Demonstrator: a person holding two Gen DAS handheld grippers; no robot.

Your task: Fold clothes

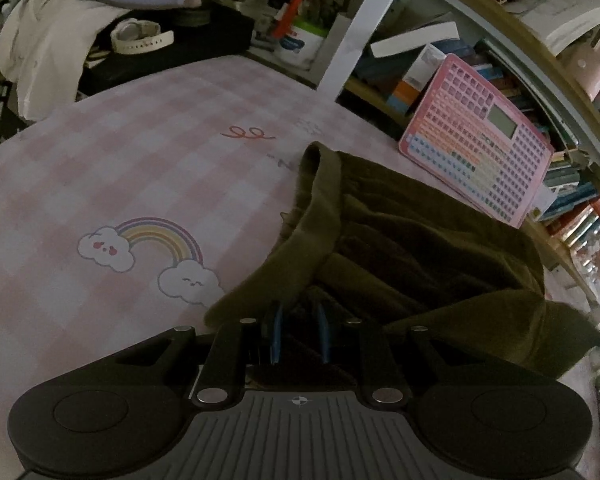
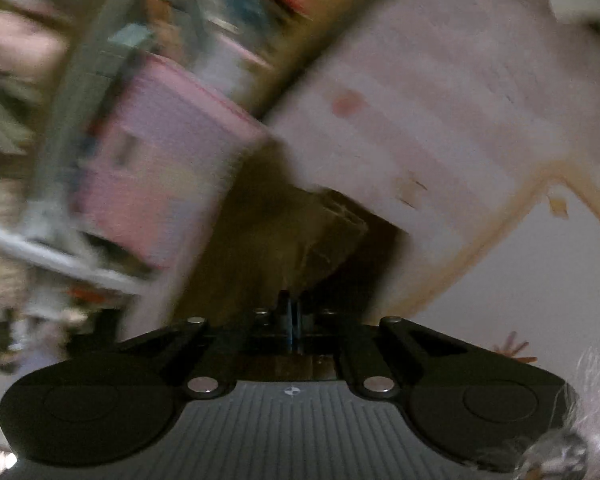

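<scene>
partly hidden left gripper (image 1: 298,334) fingers, olive garment (image 1: 400,240), blurred shelves (image 2: 112,80)

From nine to twelve o'clock the checked bed sheet (image 1: 140,168) lay open to me; a pink keyboard (image 1: 480,148) and bookshelves (image 1: 540,60) blocked two o'clock.

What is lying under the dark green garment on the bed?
Under the dark green garment is the pink checked sheet, visible around its left side. Any print beneath the cloth is covered. The pink keyboard toy leans behind it.
</scene>
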